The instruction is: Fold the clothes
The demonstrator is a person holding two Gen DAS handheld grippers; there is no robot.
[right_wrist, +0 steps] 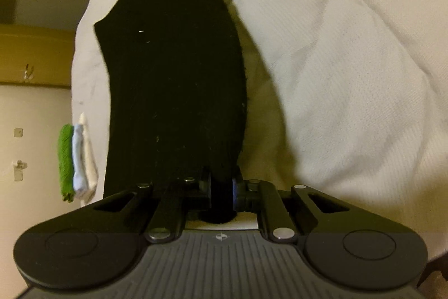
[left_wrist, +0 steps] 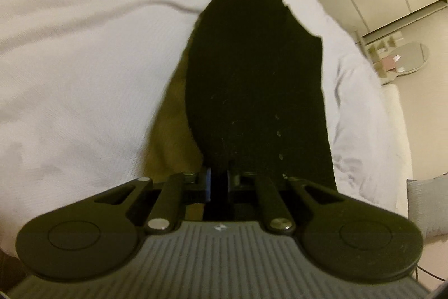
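A white bed cover [left_wrist: 84, 60] fills most of both wrist views, rumpled into soft creases, and it is the surface under everything else. Over it hangs a black garment [left_wrist: 252, 74] (dark knit, flecked with pale lint), stretched between the two tools and lifted off the cover, casting a yellowish shadow beside it. In the right wrist view the same black garment [right_wrist: 173, 69] runs forward from the fingers as a long curved panel. At the bed's edge in that view sits a small stack of folded cloths [right_wrist: 77, 159], green, pale blue and white. The left gripper [left_wrist: 219, 180] is pinched tight on one edge of the garment; the right gripper [right_wrist: 222, 191] is likewise clamped on the fabric, which bunches between its blue-tipped pads
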